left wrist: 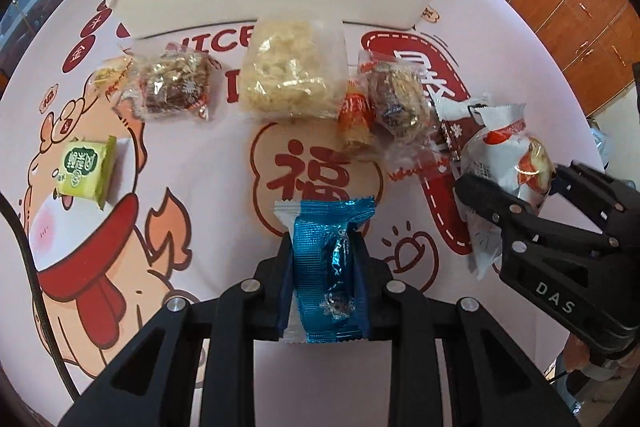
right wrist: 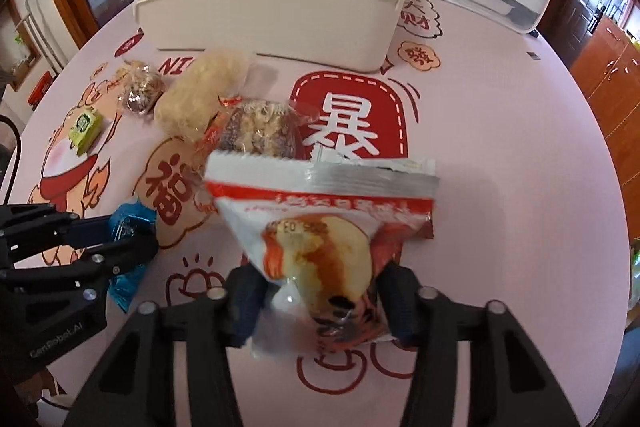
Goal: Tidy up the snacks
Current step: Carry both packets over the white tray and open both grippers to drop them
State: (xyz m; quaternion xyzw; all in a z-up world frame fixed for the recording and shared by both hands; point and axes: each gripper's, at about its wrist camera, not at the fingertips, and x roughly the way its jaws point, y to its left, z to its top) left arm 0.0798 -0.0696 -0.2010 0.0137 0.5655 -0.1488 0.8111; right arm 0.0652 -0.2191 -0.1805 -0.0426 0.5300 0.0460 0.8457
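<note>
Glossy pink tablecloth, crinkly blue foil packet between left tongs

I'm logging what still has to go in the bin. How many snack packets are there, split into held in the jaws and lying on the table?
Held: 2, the blue packet and the red-and-white packet.
On the table: 5, the green packet, two nut bars, the pale crisp bag, the orange packet.
Total: 7.
</note>
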